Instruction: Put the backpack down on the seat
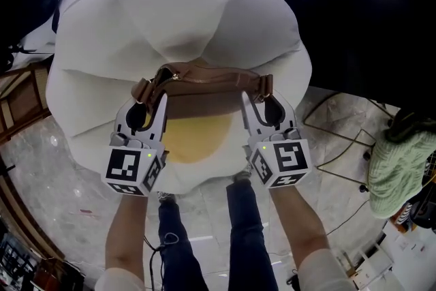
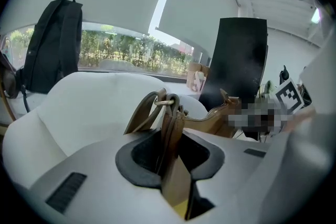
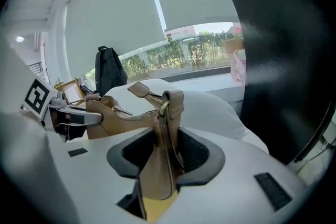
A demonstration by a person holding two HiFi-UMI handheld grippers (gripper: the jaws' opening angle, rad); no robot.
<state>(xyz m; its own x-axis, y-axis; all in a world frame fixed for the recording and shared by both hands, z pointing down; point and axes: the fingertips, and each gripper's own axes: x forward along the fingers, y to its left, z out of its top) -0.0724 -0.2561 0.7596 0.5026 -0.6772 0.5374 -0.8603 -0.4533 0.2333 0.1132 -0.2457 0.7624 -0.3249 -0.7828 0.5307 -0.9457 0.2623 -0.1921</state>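
The left gripper (image 1: 151, 97), at centre left of the head view, was clamped on one strap end of the tan bag (image 1: 204, 82), its jaws narrowly apart with the leather pinched between them. The right gripper (image 1: 256, 99), at centre right, was clamped on the other end, its jaws slightly wider. The bag stretched between them at the frame's centre, over the white seat (image 1: 122, 37), beside the yellow cushion (image 1: 197, 140). Whether it touched the seat could not be told.
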